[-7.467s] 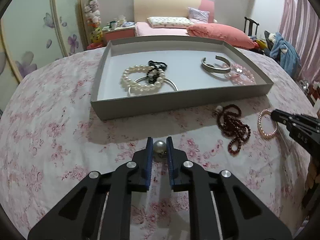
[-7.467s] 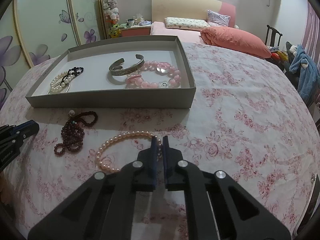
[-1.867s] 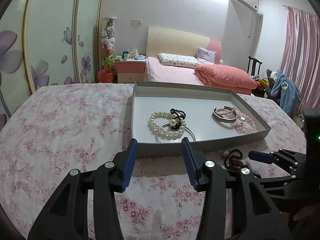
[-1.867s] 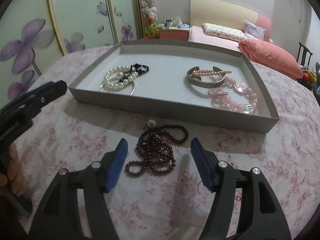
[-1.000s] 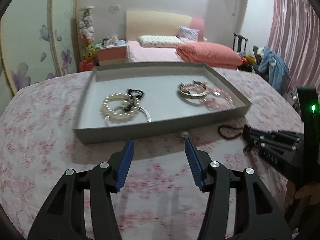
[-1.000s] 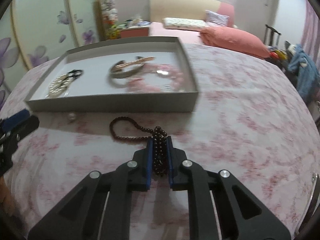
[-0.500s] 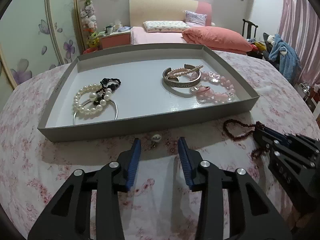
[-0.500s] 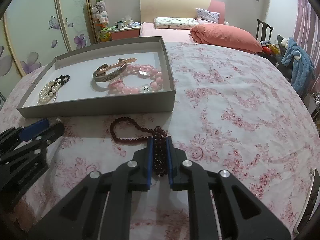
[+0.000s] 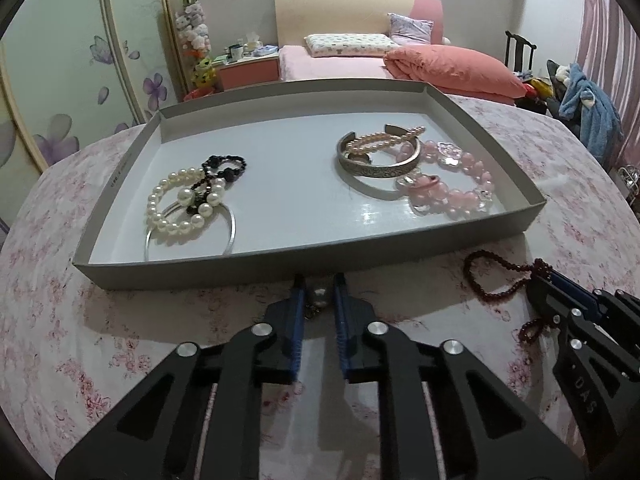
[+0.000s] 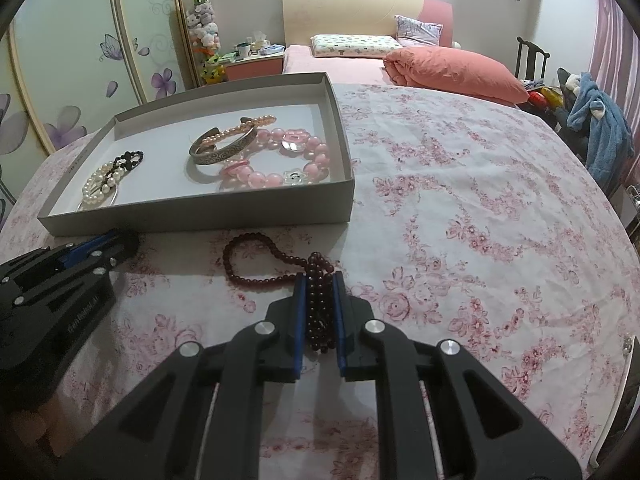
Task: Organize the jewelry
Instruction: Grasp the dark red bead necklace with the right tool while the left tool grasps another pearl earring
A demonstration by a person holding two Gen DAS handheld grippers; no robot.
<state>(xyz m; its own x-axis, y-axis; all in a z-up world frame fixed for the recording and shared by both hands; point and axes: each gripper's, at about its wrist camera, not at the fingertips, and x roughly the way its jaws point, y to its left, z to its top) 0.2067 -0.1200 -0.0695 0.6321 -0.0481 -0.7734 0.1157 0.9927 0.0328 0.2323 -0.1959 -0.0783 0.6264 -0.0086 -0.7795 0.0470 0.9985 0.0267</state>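
The left gripper point(image 9: 319, 292) has just squeezed in around the small round white pearl earring point(image 9: 320, 298), which sits between its blue fingers point(image 9: 298, 300). A second ago they stood wide. The pearl is smooth and could pop out. The right gripper point(image 10: 319, 286) holds the dark red bead necklace point(image 10: 280, 266) tight; its loose loop could snag the grey cardboard tray point(image 10: 192, 216) ahead.

A grey tray point(image 9: 280, 266) lies on the flowered desk point(image 10: 460, 240). Its left side holds a white pearl bracelet point(image 9: 176, 208), black beads point(image 9: 224, 166) and a thin silver bangle point(image 9: 231, 232); its right side holds a silver cuff point(image 9: 376, 168), a pink pearl strand point(image 9: 380, 142) and a pink bead bracelet point(image 9: 452, 196). Just before the tray, a pearl earring point(image 9: 319, 298) sits between blue fingers point(image 9: 298, 300); dark red beads point(image 10: 256, 258) trail across the cloth, one end bunched between fingers point(image 10: 300, 308).
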